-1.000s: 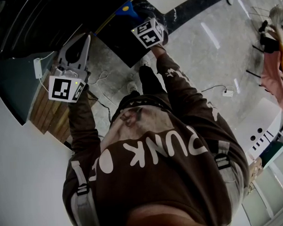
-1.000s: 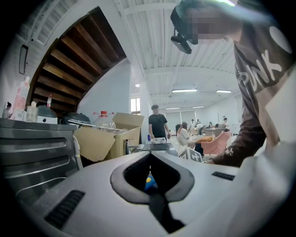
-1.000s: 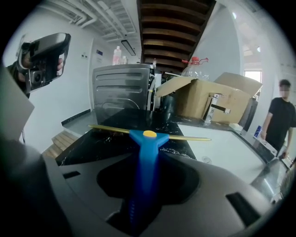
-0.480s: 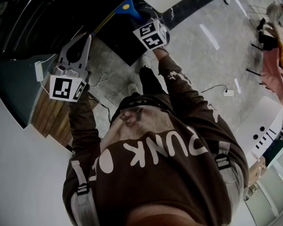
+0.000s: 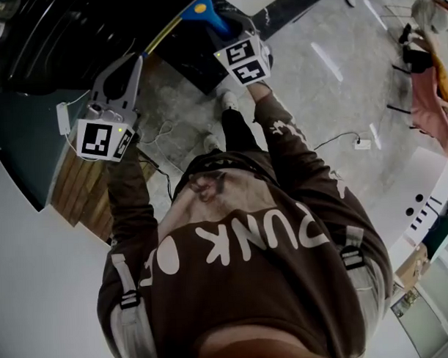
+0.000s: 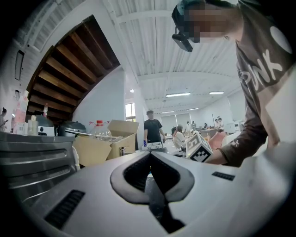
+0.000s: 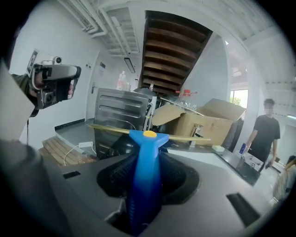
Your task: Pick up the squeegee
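Blue-handled squeegee (image 7: 144,152) sits clamped between the right tongs (image 7: 147,169); left tongs (image 6: 150,157) together, empty.

Reference: open cardboard box (image 7: 203,124). Ribbed stainless cabinet (image 7: 118,111) sits just left of the box. Clear bottle with red cap (image 6: 98,132) stands right behind the box's left flap. Person in black t-shirt (image 7: 266,134) stands right of the box, well apart. Dark wooden stair underside (image 7: 171,51) runs above the box. Low and left of the box are a slatted wood panel (image 7: 58,149) and a white adapter (image 7: 85,144) with its cable trailing.
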A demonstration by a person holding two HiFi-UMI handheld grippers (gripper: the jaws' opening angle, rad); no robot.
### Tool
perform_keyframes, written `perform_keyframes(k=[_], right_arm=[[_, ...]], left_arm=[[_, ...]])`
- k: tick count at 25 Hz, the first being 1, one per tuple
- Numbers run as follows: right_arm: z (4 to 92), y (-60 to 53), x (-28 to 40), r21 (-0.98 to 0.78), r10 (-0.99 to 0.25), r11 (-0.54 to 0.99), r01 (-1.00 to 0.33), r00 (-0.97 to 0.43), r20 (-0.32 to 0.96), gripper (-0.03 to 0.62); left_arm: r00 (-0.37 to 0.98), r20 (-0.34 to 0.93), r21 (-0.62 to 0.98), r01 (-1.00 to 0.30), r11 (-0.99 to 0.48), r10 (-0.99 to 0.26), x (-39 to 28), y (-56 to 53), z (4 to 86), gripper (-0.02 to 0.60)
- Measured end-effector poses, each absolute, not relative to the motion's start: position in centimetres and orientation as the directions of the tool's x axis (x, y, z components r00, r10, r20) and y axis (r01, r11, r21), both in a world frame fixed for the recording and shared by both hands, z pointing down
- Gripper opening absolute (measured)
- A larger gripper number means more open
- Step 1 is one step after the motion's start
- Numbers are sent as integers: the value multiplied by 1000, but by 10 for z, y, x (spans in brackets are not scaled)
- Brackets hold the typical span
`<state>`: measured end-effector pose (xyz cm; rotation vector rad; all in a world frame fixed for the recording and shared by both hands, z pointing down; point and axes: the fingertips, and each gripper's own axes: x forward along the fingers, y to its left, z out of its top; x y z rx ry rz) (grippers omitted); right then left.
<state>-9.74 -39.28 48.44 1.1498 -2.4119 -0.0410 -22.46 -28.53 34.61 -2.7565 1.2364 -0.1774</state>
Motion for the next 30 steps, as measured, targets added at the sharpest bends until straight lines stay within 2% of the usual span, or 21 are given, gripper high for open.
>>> perform_keyframes(k=[17,30], right_arm=[[396,-302,-79,299,-809,588,-752,-536,241,143],[352,-250,-46,321,-807,586,-744,-572,146,143]], left_arm=[[701,8,-198,-697,-689,-713,-218,-223,311,2],[693,10,-240,-698,-675,-721,-190,-192,290,2]])
